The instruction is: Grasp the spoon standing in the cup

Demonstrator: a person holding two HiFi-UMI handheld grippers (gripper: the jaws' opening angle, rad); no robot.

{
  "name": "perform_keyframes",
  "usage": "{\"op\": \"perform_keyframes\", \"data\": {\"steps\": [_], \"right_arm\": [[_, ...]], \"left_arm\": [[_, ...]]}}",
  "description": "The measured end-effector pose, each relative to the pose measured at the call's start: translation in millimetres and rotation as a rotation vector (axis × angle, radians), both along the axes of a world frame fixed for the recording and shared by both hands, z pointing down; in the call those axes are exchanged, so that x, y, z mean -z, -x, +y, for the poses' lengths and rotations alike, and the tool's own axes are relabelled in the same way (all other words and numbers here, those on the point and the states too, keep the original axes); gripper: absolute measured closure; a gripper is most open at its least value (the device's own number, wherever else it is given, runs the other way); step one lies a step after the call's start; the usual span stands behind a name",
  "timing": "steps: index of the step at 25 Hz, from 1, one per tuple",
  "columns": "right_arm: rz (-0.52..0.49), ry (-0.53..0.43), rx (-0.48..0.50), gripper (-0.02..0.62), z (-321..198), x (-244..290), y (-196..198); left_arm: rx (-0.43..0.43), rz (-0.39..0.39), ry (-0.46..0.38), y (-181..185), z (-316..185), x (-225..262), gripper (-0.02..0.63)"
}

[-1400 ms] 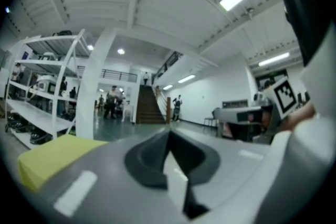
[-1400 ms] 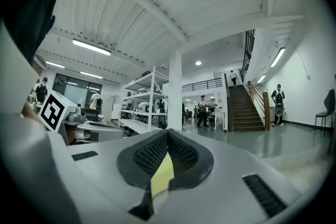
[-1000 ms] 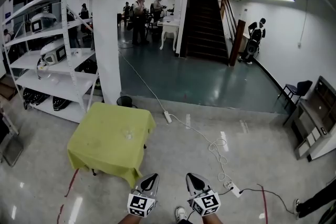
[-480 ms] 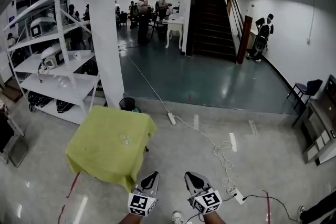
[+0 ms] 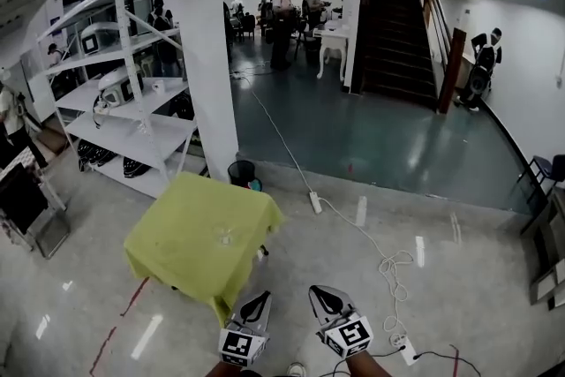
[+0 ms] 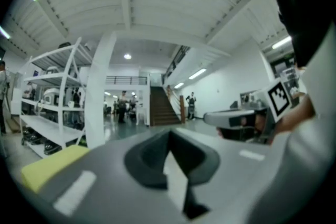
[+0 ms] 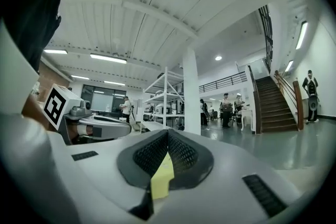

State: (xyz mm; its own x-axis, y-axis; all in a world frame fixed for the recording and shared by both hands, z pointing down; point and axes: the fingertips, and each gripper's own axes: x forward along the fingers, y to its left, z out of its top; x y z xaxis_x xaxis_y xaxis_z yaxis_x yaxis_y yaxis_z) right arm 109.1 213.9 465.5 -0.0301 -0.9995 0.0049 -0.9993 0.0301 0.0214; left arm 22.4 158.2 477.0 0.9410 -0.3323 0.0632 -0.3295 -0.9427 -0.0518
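Observation:
A small clear cup (image 5: 225,236) stands near the middle of a table draped in yellow-green cloth (image 5: 185,256); it is too small to make out a spoon in it. Both grippers are held low at the bottom of the head view, short of the table's near corner. My left gripper (image 5: 259,303) and my right gripper (image 5: 320,296) point forward, side by side. In the left gripper view the jaws of the left gripper (image 6: 169,134) meet at the tip with nothing between them. The right gripper (image 7: 168,134) is likewise shut and empty.
A white pillar (image 5: 207,57) and white shelving (image 5: 124,101) stand behind the table, with a black bin (image 5: 240,172) at the pillar's foot. Cables and a power strip (image 5: 388,265) cross the floor to the right. Red tape (image 5: 115,327) marks the floor to the left. People stand far back by the stairs (image 5: 393,31).
The head view has moved toward the table and swung left, so the table sits larger and nearer the centre. Both grippers stay shut at the bottom of the view.

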Motion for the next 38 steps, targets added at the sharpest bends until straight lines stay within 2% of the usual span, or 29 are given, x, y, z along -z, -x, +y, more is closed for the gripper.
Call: {"op": "perform_keyframes", "data": {"steps": [7,10,15,21,28,31,35,38], "right_arm": [[-0.003,0.009,0.109,0.588,-43.2,-4.9,2.8],[-0.015,0.015,0.143,0.589,-64.6,-11.6,1.9],[-0.070,0.021,0.203,0.588,-117.9,-15.4,13.5],[-0.013,0.039,0.239,0.589,-188.3,-13.2,17.1],[-0.008,0.036,0.273,0.589,-264.0,-9.2,23.3],[-0.019,0.013,0.284,0.589,-288.0,-9.0,23.3],[-0.028,0.018,0.288,0.589,-315.2,-14.7,15.3],[-0.043,0.028,0.303,0.588,-336.3,-23.6,5.2]], "left_arm": [[0.117,-0.009,0.008,4.5,-43.9,-9.5,0.598],[0.147,-0.020,0.027,3.7,-61.8,-14.5,0.598],[0.175,-0.005,0.000,-0.2,-109.0,-14.4,0.598],[0.204,-0.002,0.035,-1.4,-175.7,-21.0,0.598],[0.285,0.105,0.105,18.5,-250.1,3.7,0.598],[0.294,0.143,0.077,21.5,-272.1,21.4,0.598],[0.330,0.143,0.055,19.1,-299.0,22.6,0.598],[0.380,0.147,0.007,16.5,-315.8,17.8,0.598]]}}
